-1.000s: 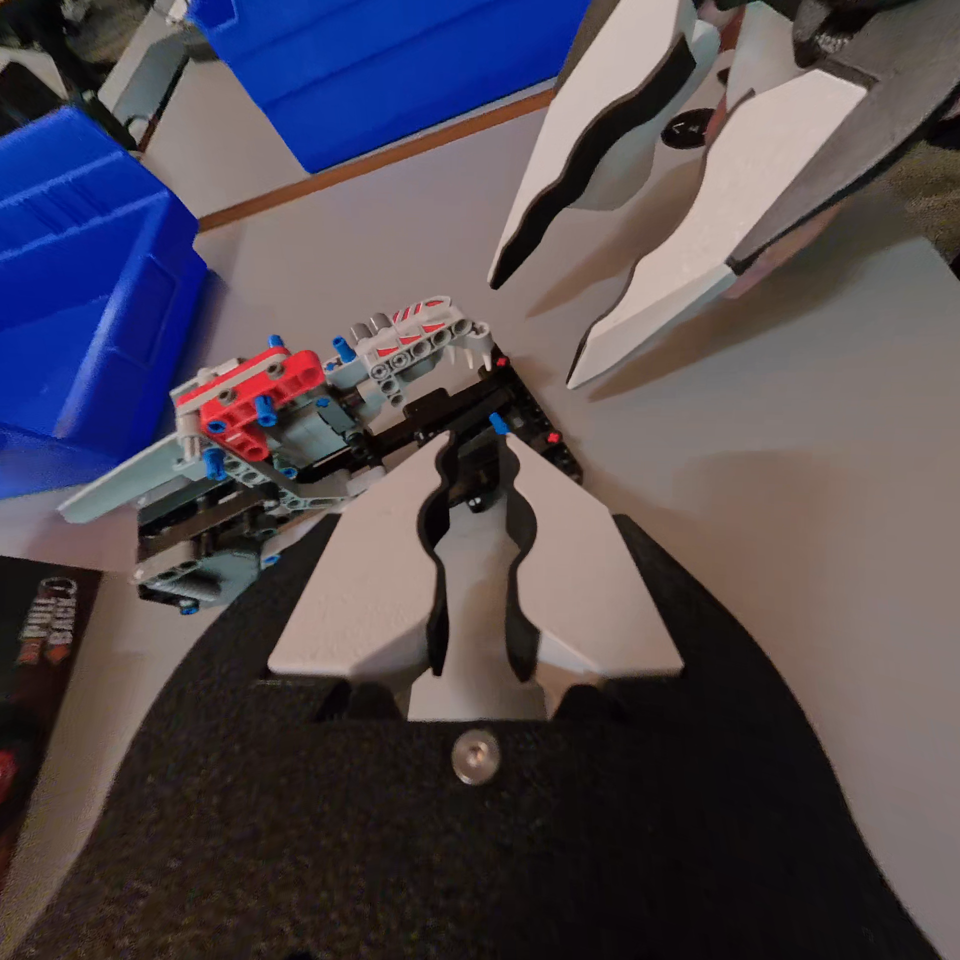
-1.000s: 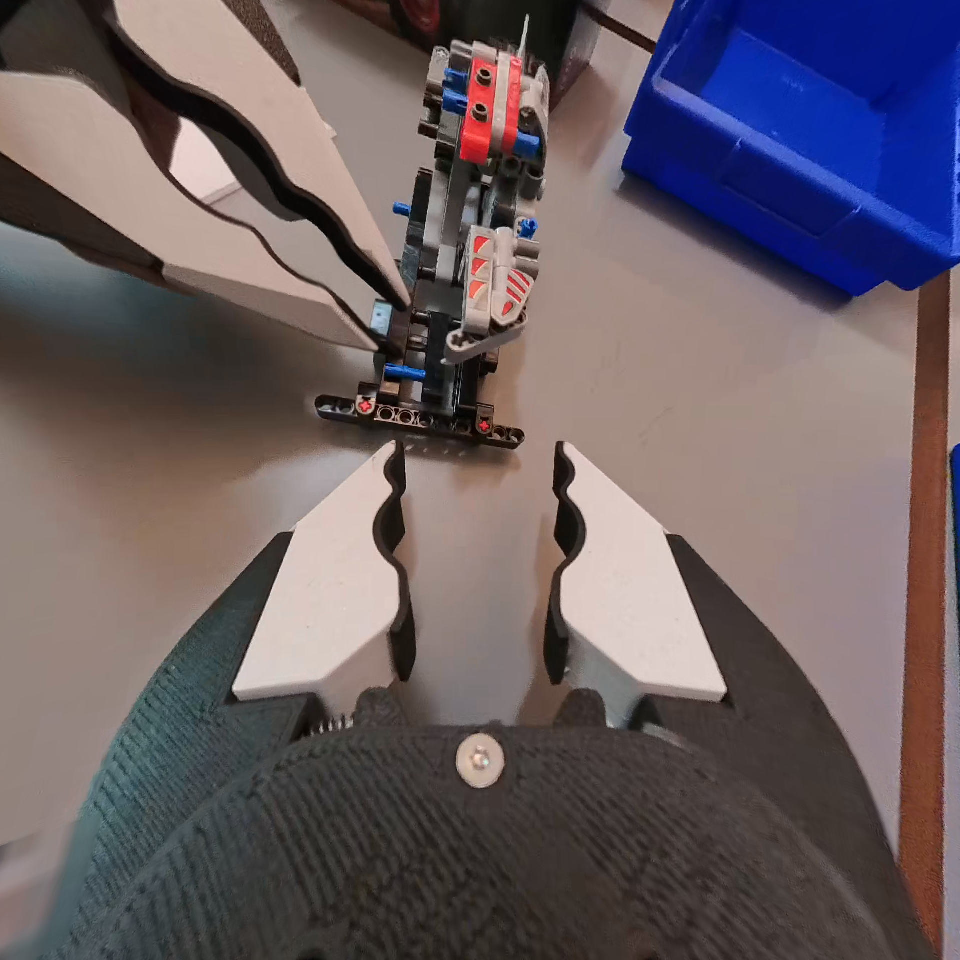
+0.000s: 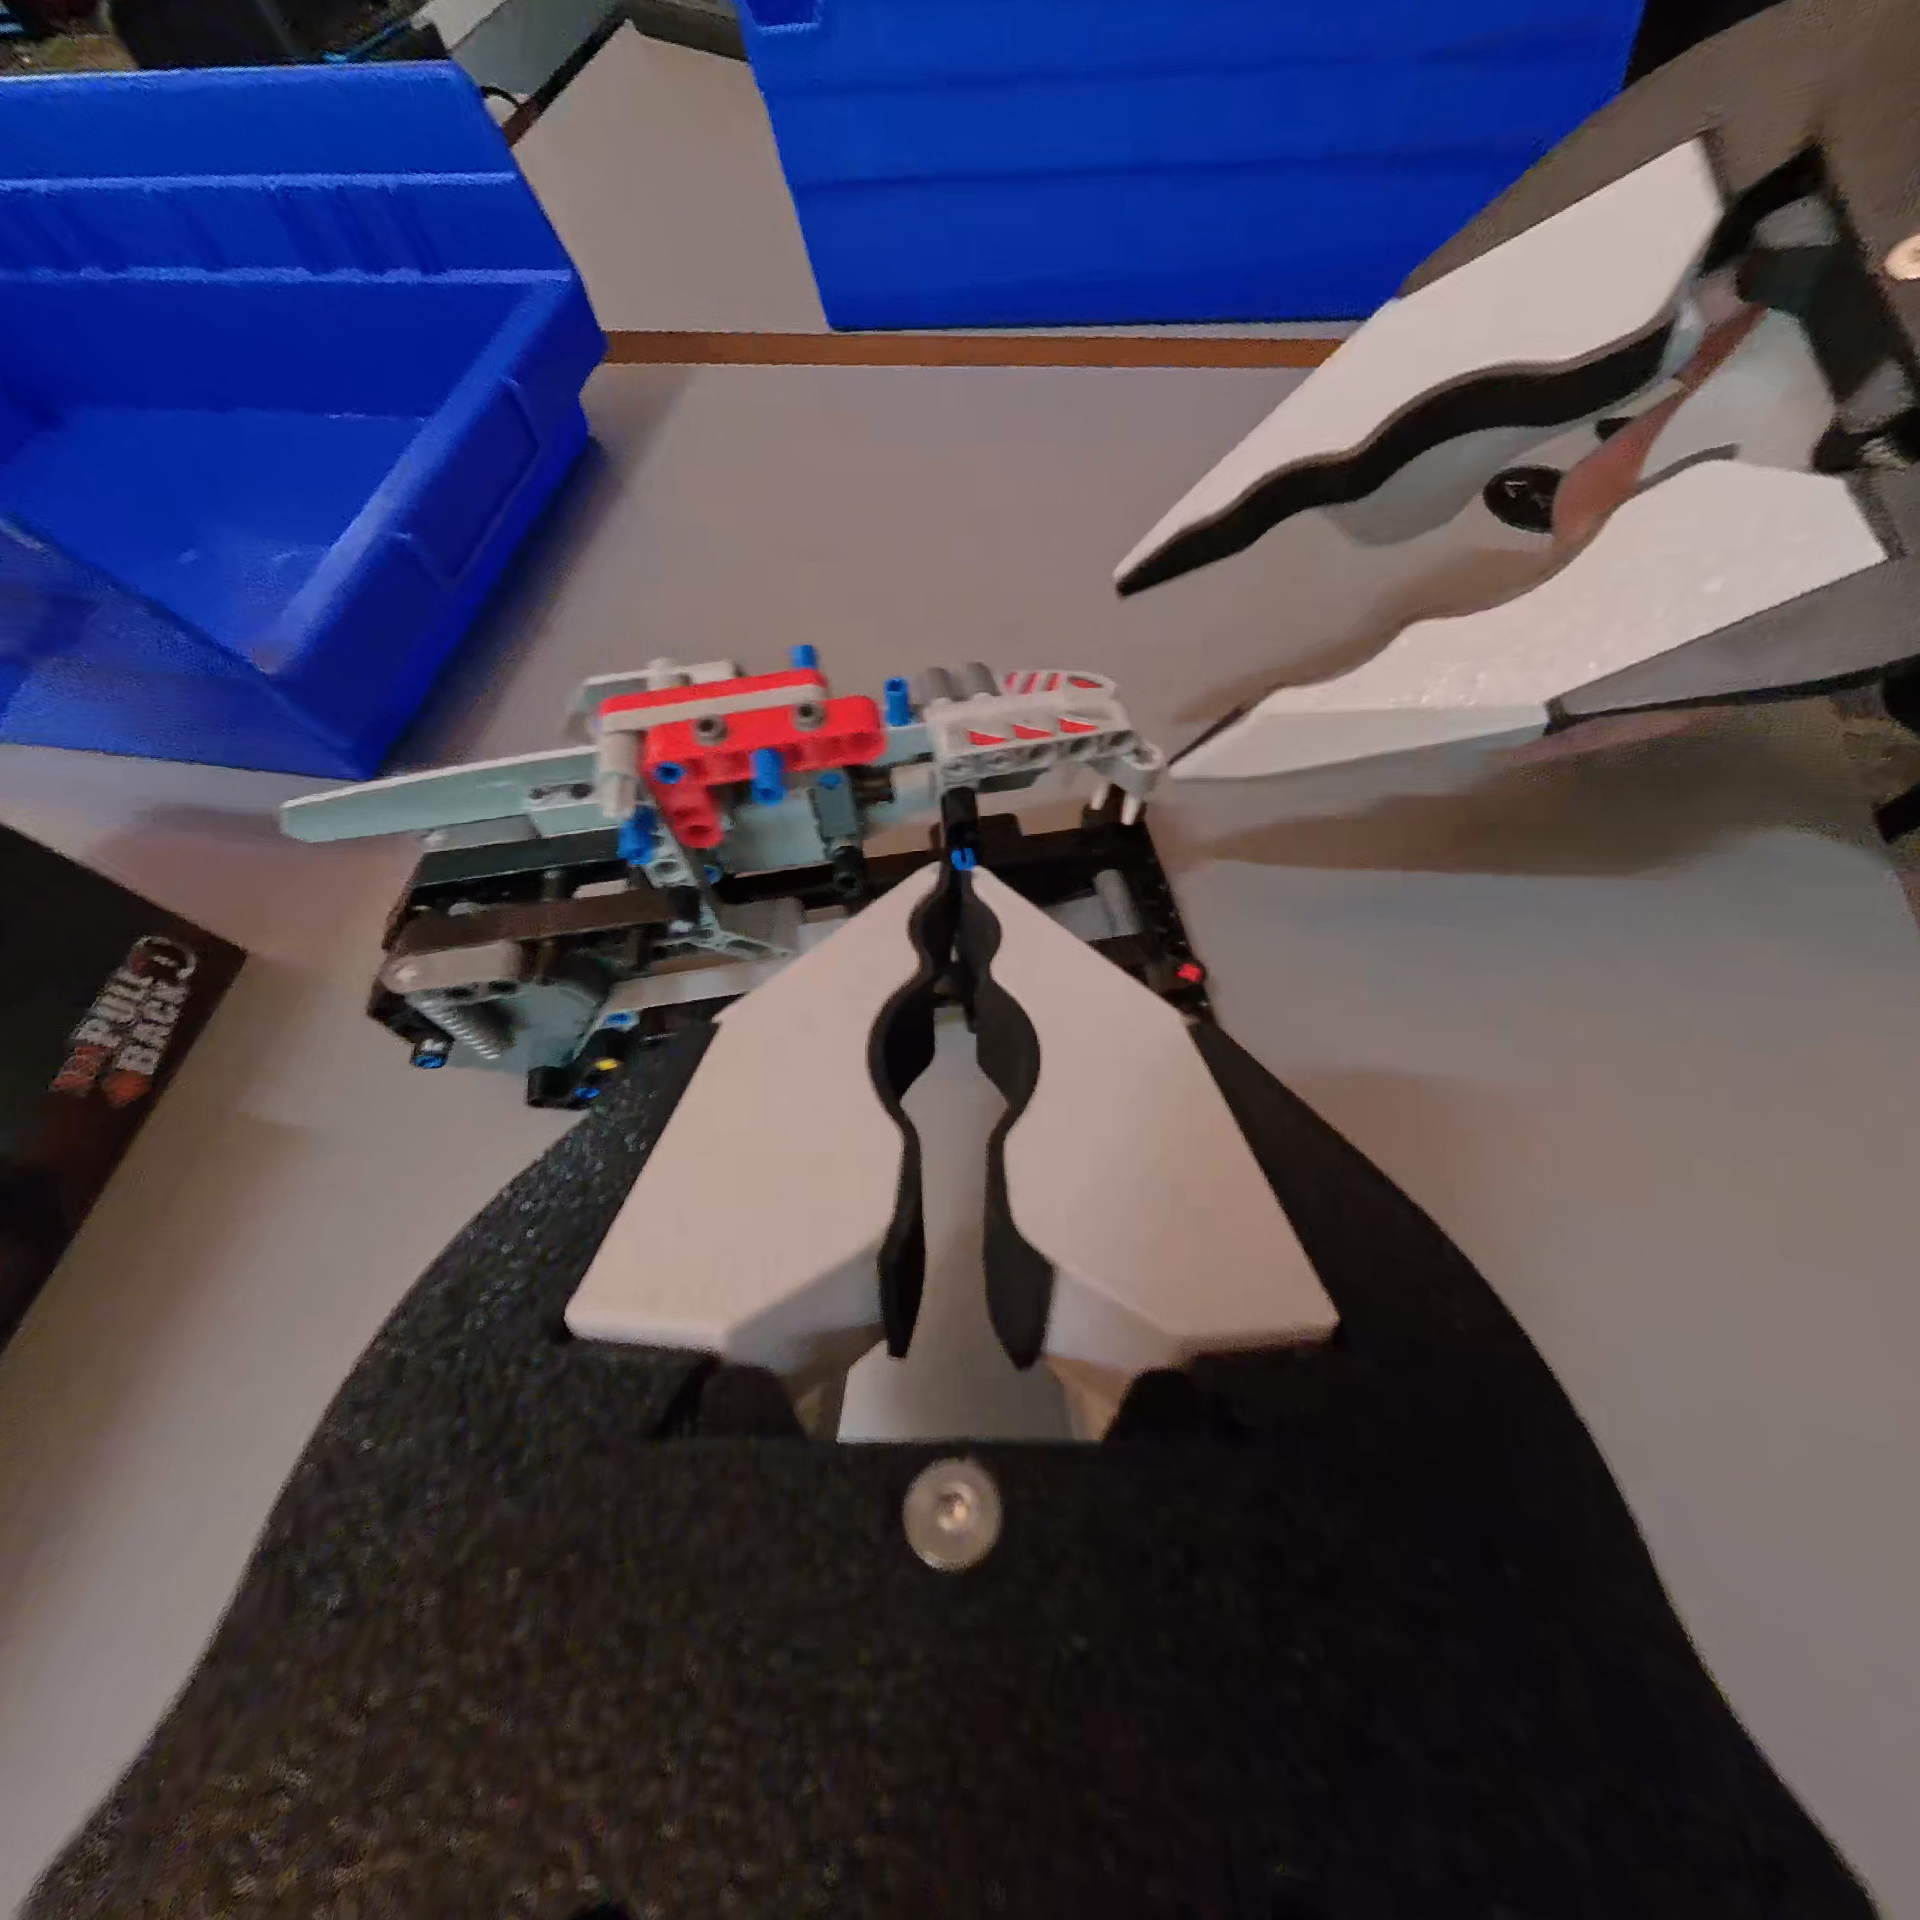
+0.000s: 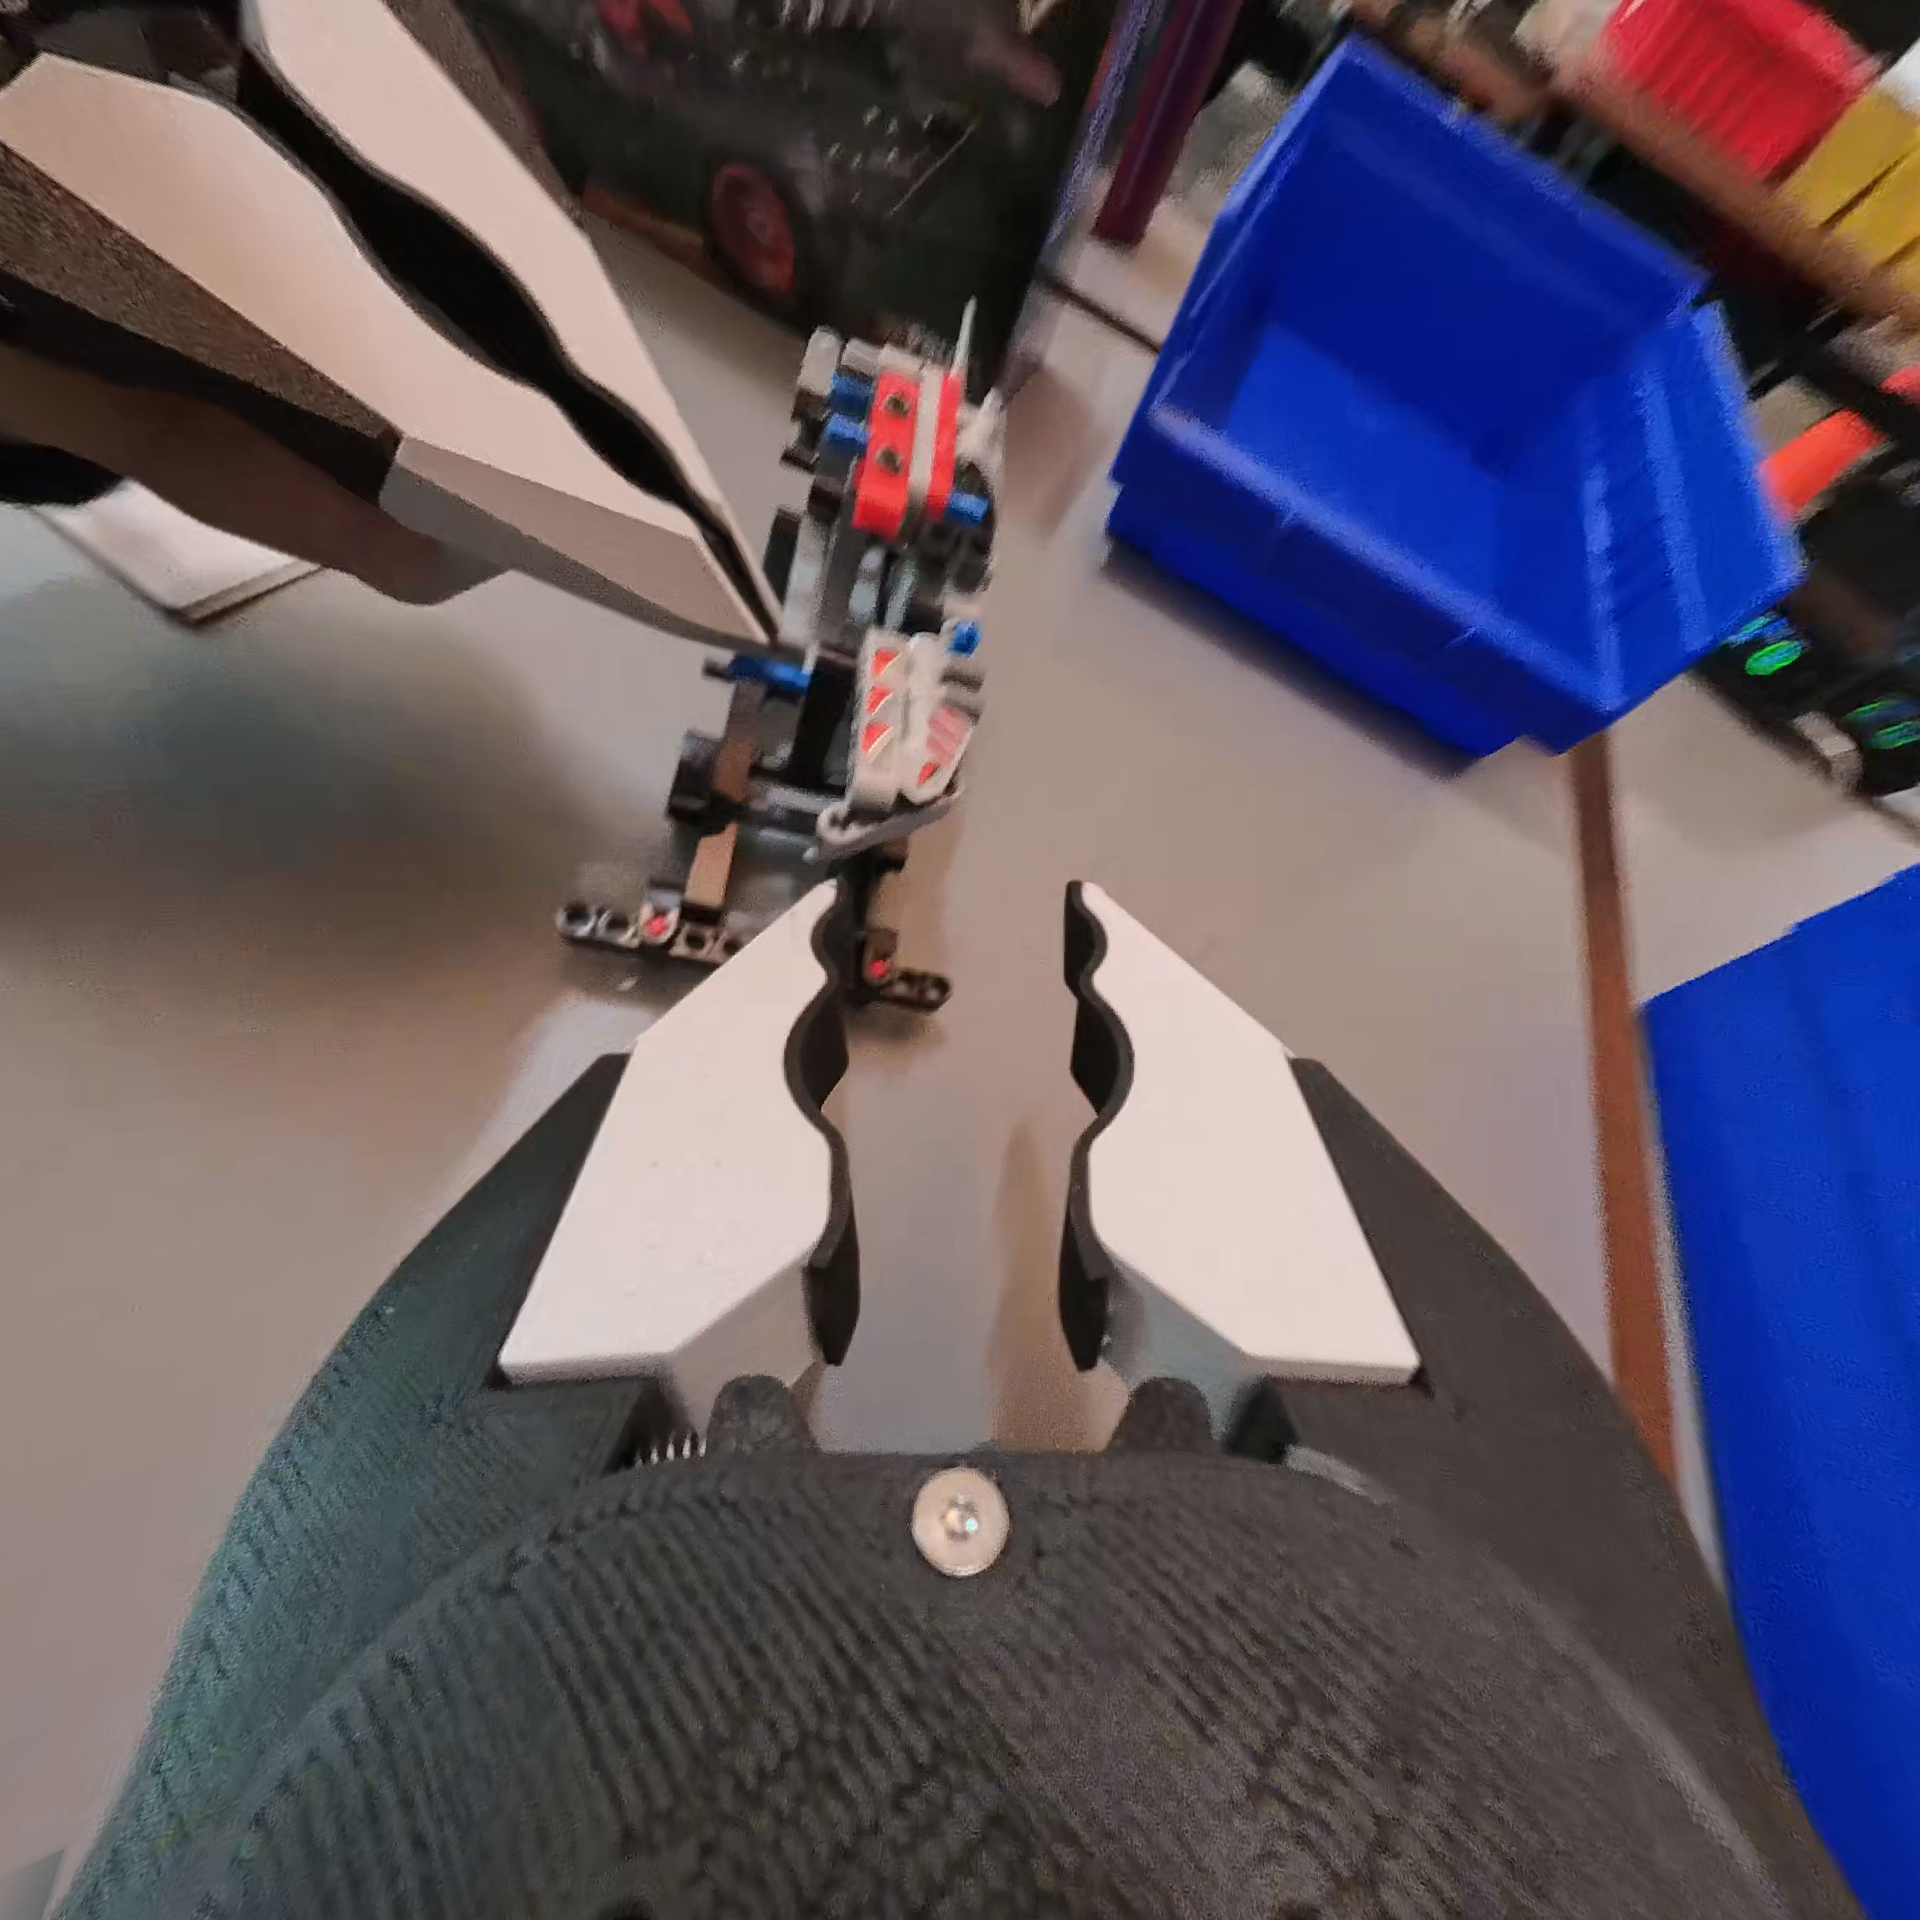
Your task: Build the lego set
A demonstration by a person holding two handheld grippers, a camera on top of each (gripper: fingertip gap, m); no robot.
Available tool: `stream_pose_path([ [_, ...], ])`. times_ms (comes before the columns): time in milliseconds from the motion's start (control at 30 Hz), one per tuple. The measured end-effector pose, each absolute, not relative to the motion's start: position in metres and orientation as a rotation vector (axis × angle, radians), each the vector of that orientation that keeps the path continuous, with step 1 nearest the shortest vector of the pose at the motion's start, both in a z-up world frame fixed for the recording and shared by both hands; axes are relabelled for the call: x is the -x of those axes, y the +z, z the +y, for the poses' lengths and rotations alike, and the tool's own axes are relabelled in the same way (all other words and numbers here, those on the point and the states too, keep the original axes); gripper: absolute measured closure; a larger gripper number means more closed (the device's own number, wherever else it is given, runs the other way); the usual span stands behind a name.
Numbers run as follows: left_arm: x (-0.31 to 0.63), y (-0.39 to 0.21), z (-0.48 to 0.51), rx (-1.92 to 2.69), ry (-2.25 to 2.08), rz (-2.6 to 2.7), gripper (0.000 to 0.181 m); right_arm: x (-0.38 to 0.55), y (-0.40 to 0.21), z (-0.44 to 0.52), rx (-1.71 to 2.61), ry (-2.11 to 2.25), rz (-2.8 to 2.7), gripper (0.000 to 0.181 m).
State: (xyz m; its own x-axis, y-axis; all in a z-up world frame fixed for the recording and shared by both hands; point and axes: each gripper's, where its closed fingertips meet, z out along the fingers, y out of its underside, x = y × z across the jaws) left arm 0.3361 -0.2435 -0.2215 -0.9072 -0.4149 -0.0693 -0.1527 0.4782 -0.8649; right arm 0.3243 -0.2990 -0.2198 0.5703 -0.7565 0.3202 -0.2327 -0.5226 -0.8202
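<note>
The part-built lego model (image 3: 748, 748), a grey, black and red car frame with blue pins, lies on the grey table (image 3: 1455, 1039). My left gripper (image 3: 956, 878) is shut at its tips on a blue pin (image 3: 962, 856) on the model's black front frame. In the right wrist view, the left gripper (image 4: 764, 629) comes in from the upper left onto that pin (image 4: 774, 672). My right gripper (image 4: 951, 899) is open and empty just in front of the model (image 4: 904, 447), with its left finger over the black front beam. It also shows in the left wrist view (image 3: 1148, 675), open.
Blue bins stand behind the model (image 3: 260, 468) (image 3: 1195, 156). In the right wrist view, one bin (image 4: 1455, 468) is at the far right and another (image 4: 1818, 1351) is at the right edge. A dark printed box or booklet (image 3: 104, 1039) lies to the left. The table's brown edge (image 4: 1621, 1039) runs along the right. Spacing between my two grippers at the tips: around 7 centimetres.
My left gripper's fingers have closed onto the blue pin. My right gripper has moved forward and to the right, up to the model's front beam, and stays open.
</note>
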Motion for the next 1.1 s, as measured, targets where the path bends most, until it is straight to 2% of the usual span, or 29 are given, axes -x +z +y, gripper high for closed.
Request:
stream_pose_path([
  [133,-0.340,-0.224,-0.240,0.517,-1.426,2.472,0.181,-0.331,-0.216,-0.288,2.070,-0.995,0.710,0.146],
  [367,-0.343,-0.226,-0.239,0.485,-1.387,2.446,0.181,-0.318,-0.236,-0.268,2.172,-0.825,0.642,0.129],
  [533,-0.342,-0.224,-0.234,0.421,-1.363,2.467,0.181,-0.322,-0.235,-0.269,2.126,-0.807,0.700,0.132],
  [667,-0.310,-0.242,-0.239,0.303,-1.341,2.718,0.165,-0.317,-0.240,-0.282,2.154,-0.791,0.714,0.133],
  [733,-0.303,-0.247,-0.245,0.339,-1.365,2.762,0.165,-0.316,-0.239,-0.286,2.136,-0.782,0.731,0.135],
  [1100,-0.306,-0.259,-0.252,0.368,-1.218,2.699,0.176,-0.316,-0.247,-0.284,2.157,-0.754,0.728,0.136],
])
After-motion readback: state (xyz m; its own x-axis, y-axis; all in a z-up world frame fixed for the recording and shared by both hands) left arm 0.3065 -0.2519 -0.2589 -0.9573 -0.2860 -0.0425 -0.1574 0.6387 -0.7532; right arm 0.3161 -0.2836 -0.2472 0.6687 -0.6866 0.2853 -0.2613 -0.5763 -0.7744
